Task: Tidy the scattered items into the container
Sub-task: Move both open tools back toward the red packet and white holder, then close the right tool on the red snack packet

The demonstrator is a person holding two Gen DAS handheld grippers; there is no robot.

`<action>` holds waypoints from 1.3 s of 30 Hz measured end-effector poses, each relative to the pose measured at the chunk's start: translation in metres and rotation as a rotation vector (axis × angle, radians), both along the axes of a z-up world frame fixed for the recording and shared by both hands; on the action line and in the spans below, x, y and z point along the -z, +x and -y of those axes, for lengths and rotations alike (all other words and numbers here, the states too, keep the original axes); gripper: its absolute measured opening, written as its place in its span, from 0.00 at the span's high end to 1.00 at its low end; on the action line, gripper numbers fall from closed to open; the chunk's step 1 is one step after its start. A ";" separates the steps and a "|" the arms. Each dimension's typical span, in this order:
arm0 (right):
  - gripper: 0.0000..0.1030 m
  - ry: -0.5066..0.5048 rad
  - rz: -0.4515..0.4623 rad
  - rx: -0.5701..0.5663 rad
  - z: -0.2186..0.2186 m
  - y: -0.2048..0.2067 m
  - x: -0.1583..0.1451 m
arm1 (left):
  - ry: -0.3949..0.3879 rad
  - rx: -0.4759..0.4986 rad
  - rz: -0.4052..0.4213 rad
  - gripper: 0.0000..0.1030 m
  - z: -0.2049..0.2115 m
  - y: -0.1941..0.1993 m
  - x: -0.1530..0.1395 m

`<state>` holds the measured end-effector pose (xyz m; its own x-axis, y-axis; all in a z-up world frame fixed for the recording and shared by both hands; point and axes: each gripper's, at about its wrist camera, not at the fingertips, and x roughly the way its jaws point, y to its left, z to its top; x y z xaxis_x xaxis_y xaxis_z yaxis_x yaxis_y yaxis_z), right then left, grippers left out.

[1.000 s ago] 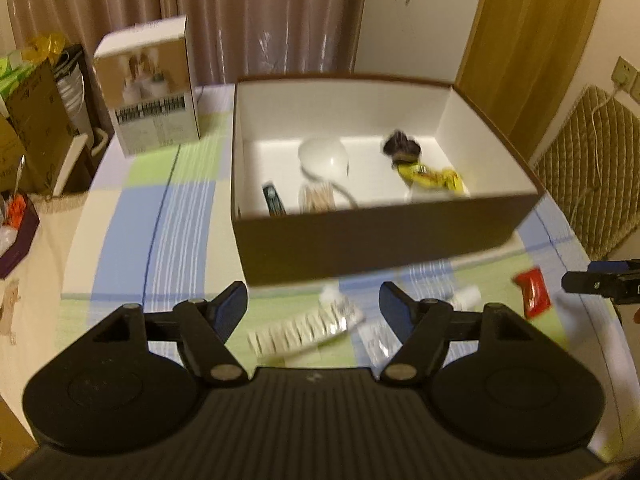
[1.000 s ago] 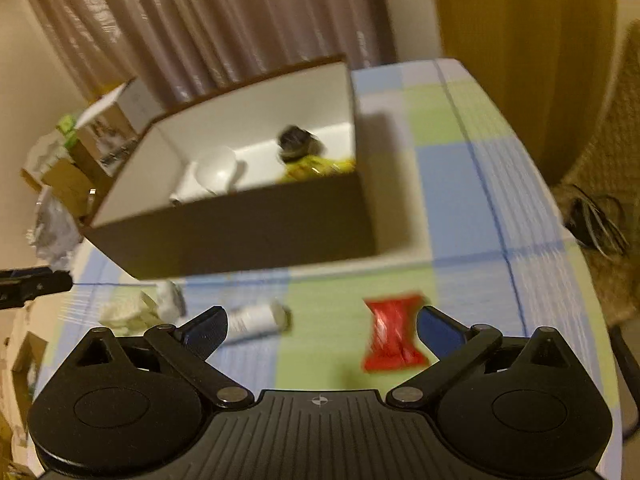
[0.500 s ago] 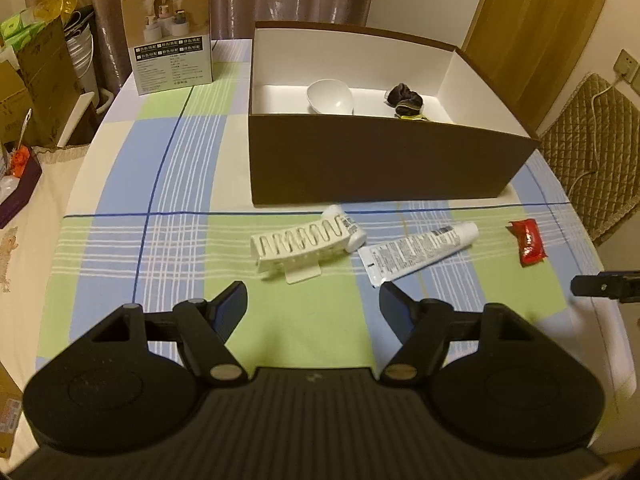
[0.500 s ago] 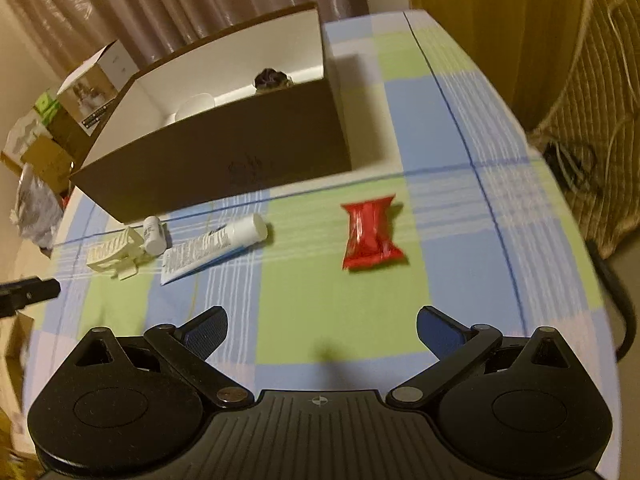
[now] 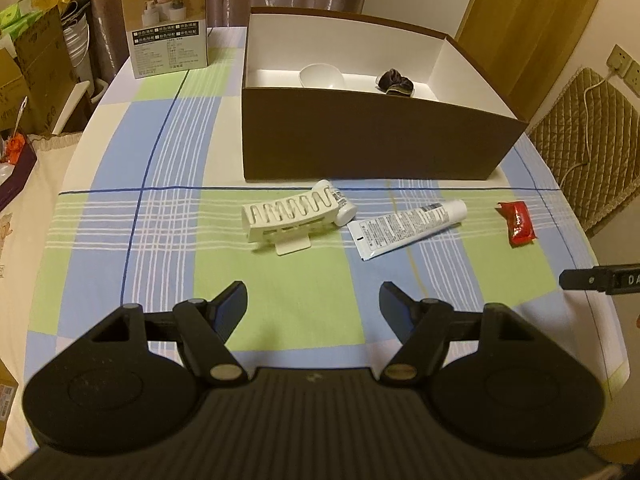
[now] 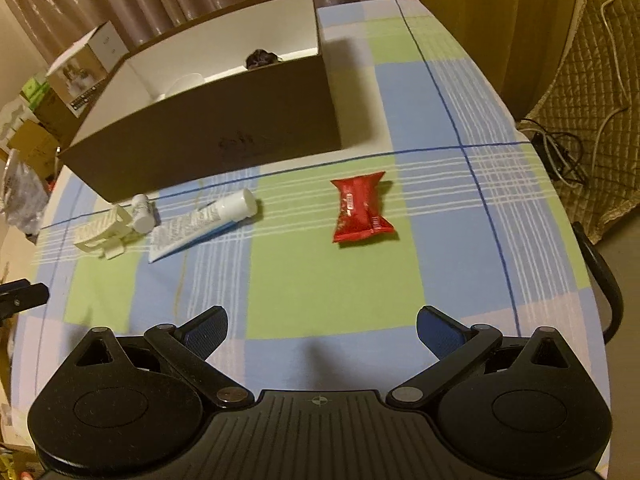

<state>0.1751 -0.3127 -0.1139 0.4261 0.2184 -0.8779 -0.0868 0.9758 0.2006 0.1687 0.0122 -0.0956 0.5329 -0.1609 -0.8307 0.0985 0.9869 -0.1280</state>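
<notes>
A brown cardboard box (image 5: pixel 360 148) with a white inside stands on the checked tablecloth; it holds a white bowl (image 5: pixel 321 76) and a dark bundle (image 5: pixel 394 82). In front of it lie a white plastic rack (image 5: pixel 286 218), a small white bottle (image 5: pixel 338 204), a white tube (image 5: pixel 408 226) and a red snack packet (image 5: pixel 518 222). My left gripper (image 5: pixel 313 308) is open and empty, well short of the rack. My right gripper (image 6: pixel 322 330) is open and empty, short of the red packet (image 6: pixel 360 208). The box (image 6: pixel 208 128), tube (image 6: pixel 204 224) and rack (image 6: pixel 106 232) show there too.
A printed carton (image 5: pixel 168 26) stands at the table's far left. Bags and boxes (image 5: pixel 36 64) crowd the floor to the left. A quilted chair (image 6: pixel 588 100) with cables stands to the right. The table edge curves close on both sides.
Both grippers have pulled back and away from the box, so the loose items now lie farther ahead. Both stay open and empty.
</notes>
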 end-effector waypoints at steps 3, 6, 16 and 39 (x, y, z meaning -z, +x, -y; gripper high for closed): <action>0.00 0.002 0.001 0.010 0.003 0.002 0.001 | 0.009 -0.001 -0.001 0.33 0.002 0.002 0.001; 0.00 -0.005 0.004 0.008 0.006 0.005 0.002 | 0.007 -0.008 -0.008 0.33 0.005 0.005 0.003; 0.00 0.000 0.026 -0.051 0.018 0.024 0.013 | 0.025 -0.034 -0.022 0.31 0.021 0.018 0.012; 0.40 0.003 0.050 -0.030 0.022 0.076 0.043 | 0.062 -0.015 -0.037 0.31 0.007 0.029 0.024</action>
<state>0.2511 -0.3343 -0.1571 0.4629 0.2343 -0.8549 -0.1260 0.9720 0.1982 0.1973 0.0049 -0.1195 0.5032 -0.1011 -0.8582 0.0805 0.9943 -0.0700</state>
